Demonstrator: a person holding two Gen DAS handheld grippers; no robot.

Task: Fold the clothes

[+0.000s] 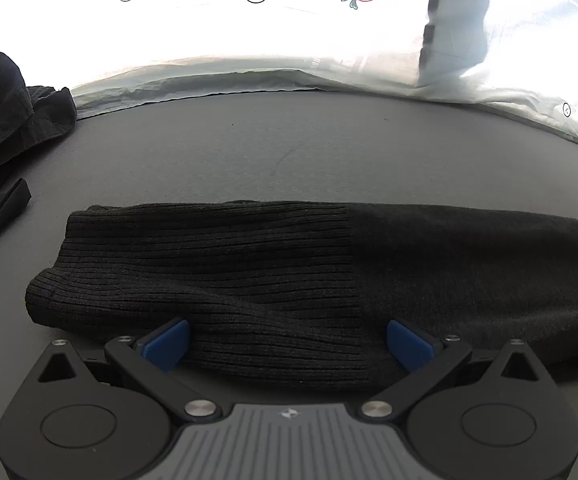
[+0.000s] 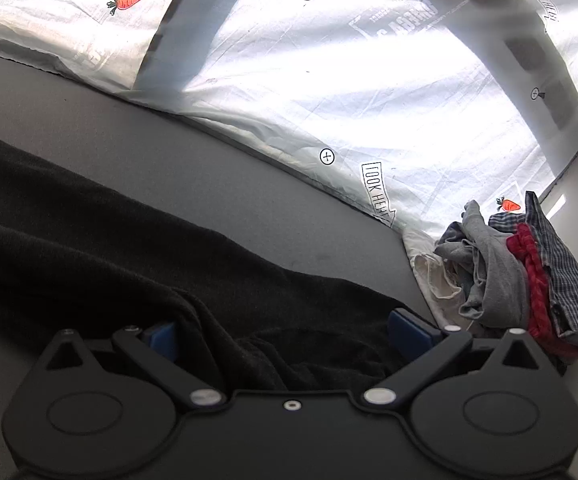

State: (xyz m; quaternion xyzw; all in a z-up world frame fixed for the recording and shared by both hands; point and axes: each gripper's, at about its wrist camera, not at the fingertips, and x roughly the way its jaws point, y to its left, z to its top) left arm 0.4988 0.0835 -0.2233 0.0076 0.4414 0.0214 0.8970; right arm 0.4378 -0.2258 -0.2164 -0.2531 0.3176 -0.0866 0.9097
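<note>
A black knit garment (image 1: 289, 272) lies stretched across the grey counter (image 1: 249, 148), its ribbed end toward the left and the smoother knit running off right, which suits a fold taken from the near edge. The left gripper (image 1: 287, 340) sits low at that edge with its jaws spread wide, the ribbed cloth lying between the blue pads (image 1: 167, 342) but not pinched. The right gripper (image 2: 285, 336) is likewise splayed over the smooth end of the same garment (image 2: 89, 248), cloth bunched between the jaws (one pad half buried). A pile of unsorted clothes (image 2: 525, 272) waits at the right, and more dark clothing (image 1: 9, 112) at the far left, cut off by the frame. The garment's type is hard to tell; a printed white sheet (image 2: 329, 80) hangs behind.
</note>
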